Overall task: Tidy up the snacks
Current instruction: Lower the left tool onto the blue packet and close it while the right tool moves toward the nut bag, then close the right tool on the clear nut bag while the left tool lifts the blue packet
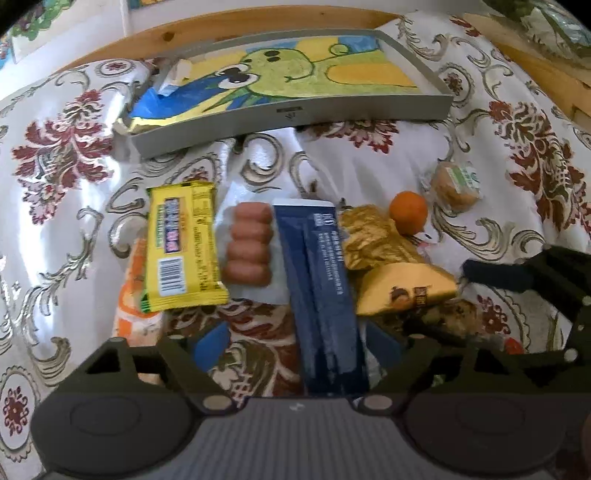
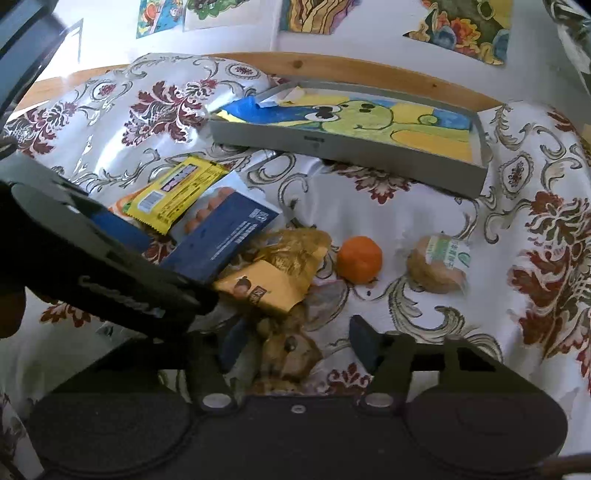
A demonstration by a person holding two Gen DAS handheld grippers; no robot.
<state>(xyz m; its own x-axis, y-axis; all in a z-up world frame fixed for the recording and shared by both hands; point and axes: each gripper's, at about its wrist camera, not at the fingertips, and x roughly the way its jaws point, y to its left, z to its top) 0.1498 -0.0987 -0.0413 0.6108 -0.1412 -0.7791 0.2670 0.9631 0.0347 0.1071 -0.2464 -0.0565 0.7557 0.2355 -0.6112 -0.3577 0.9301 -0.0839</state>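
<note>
Two crinkly foil packets (image 1: pixel 184 247), round orange (image 1: pixel 409 213)

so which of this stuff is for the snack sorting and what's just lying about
For the job: yellow snack bar, sausage pack, dark blue box, gold packets, orange, wrapped bun, grey tray.

Just there: floral cloth, wall drawings.

Snacks are lying bunched on a floral cloth: a yellow wrapper bar (image 1: pixel 183 245) is overlapping a sausage pack (image 1: pixel 249 243), a navy box (image 1: pixel 320 291) is resting alongside, gold packets (image 1: pixel 384 254) are crumpled beside an orange (image 1: pixel 409 212) and wrapped bun (image 1: pixel 457 185).
</note>
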